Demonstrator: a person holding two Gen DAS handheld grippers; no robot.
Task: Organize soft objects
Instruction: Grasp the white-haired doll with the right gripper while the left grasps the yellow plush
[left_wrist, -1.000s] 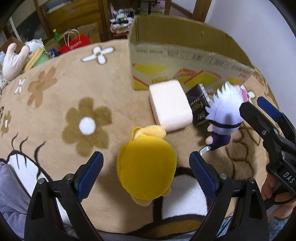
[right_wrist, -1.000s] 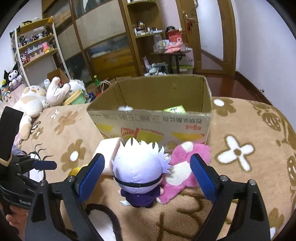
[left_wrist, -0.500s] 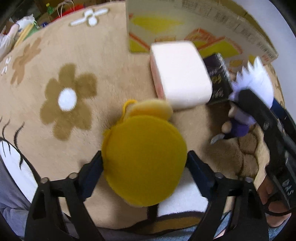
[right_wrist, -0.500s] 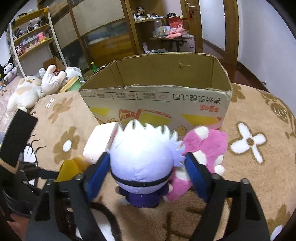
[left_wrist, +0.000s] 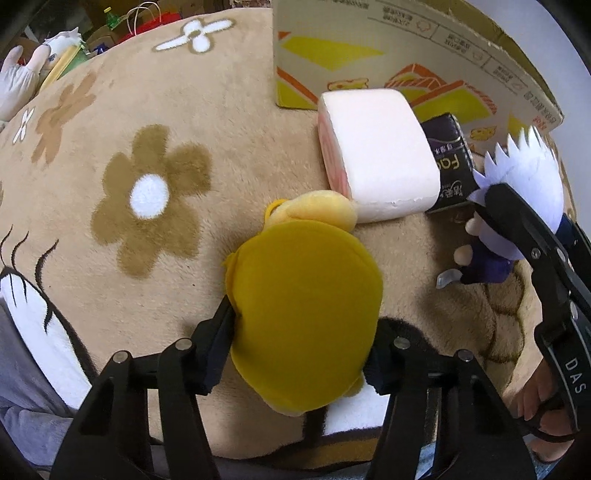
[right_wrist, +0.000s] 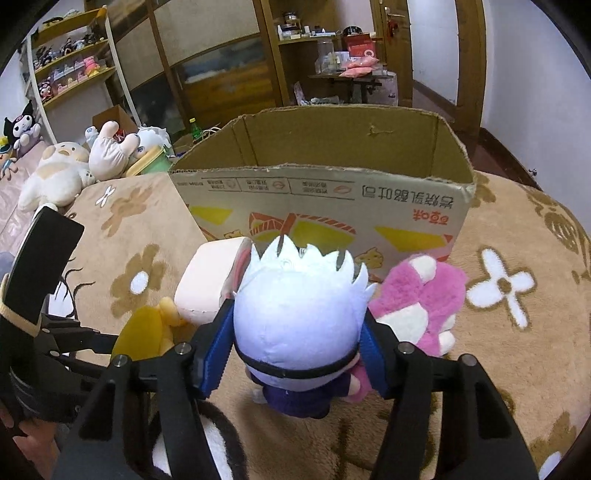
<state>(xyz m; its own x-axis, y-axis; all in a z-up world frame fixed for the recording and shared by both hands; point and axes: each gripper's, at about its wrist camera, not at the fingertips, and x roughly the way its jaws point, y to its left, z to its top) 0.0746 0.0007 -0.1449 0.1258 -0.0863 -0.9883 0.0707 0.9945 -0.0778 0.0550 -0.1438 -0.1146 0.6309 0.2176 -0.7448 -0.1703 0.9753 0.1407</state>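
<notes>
My left gripper (left_wrist: 301, 347) is shut on a yellow plush (left_wrist: 306, 314) that rests on the flowered blanket (left_wrist: 147, 192). My right gripper (right_wrist: 297, 343) is shut on the head of a white-haired doll in purple (right_wrist: 299, 317), which stands upright. The doll also shows in the left wrist view (left_wrist: 517, 184), and the yellow plush shows in the right wrist view (right_wrist: 144, 332). An open cardboard box (right_wrist: 325, 206) stands just behind both toys. A pink and white plush (right_wrist: 421, 299) lies right of the doll.
A pink-white foam block (left_wrist: 376, 155) and a small dark packet (left_wrist: 450, 158) lie against the box front. Plush toys (right_wrist: 55, 173) and a green container (right_wrist: 151, 162) sit at the far left. Shelves and cabinets stand behind.
Both grippers moved forward and down and closed: the left one onto the yellow plush, the right one onto the doll's head. Both were open a second ago.
</notes>
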